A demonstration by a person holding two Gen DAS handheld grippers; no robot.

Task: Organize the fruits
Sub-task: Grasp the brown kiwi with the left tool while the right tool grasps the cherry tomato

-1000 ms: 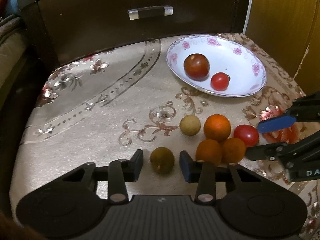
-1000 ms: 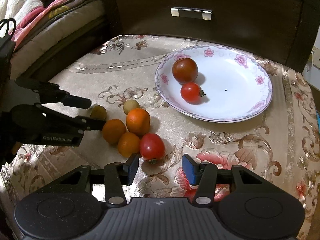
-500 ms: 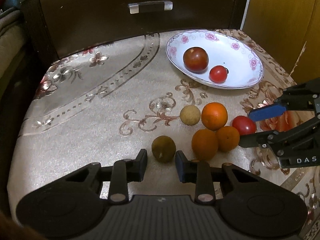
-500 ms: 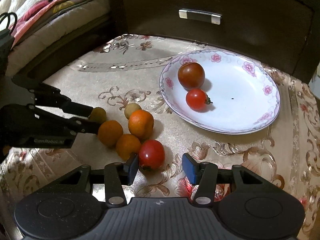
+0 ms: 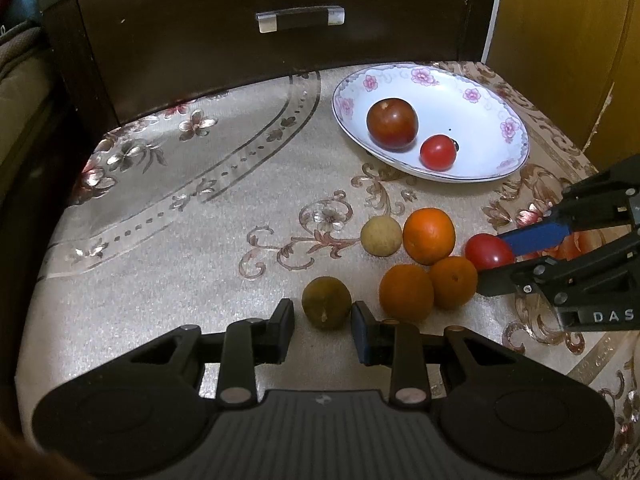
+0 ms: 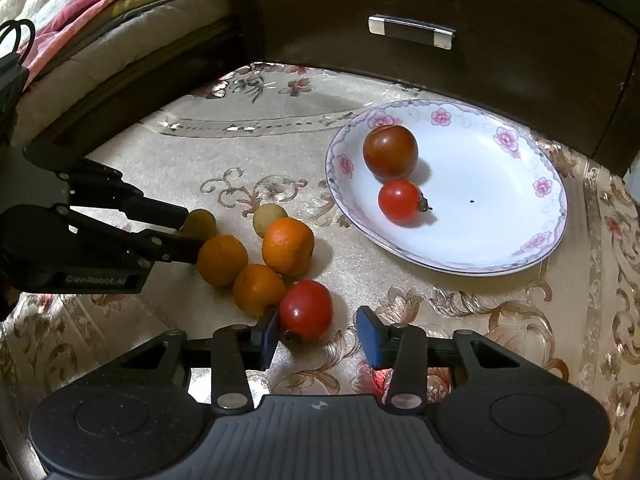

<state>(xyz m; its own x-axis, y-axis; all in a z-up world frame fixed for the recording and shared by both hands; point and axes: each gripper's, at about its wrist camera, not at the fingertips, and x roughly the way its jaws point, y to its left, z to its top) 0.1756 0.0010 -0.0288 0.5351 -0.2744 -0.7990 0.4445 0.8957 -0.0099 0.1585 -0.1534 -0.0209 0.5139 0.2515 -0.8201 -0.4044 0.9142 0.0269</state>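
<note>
A white flowered plate [image 5: 496, 120] [image 6: 500, 184] holds a dark red tomato [image 5: 392, 123] [image 6: 390, 152] and a small red tomato [image 5: 438, 152] [image 6: 400, 201]. On the cloth lie three oranges [image 5: 429, 235] [image 6: 288, 246], a pale round fruit [image 5: 381, 236] [image 6: 270, 216], an olive-brown fruit [image 5: 326, 307] [image 6: 200, 224] and a red tomato [image 5: 489, 251] [image 6: 306, 310]. My left gripper [image 5: 322, 326] is open around the olive-brown fruit, fingers close beside it. My right gripper [image 6: 318, 336] is open, its left finger touching the red tomato.
A dark wooden drawer front with a metal handle [image 5: 300, 20] [image 6: 412, 32] stands behind the cloth-covered table. A bed with quilts [image 6: 100, 20] lies to the left. A yellow wooden panel [image 5: 560, 40] stands at the right.
My left gripper has narrowed around the olive-brown fruit and advanced over it. My right gripper has moved forward and left until the red tomato sits between its fingers.
</note>
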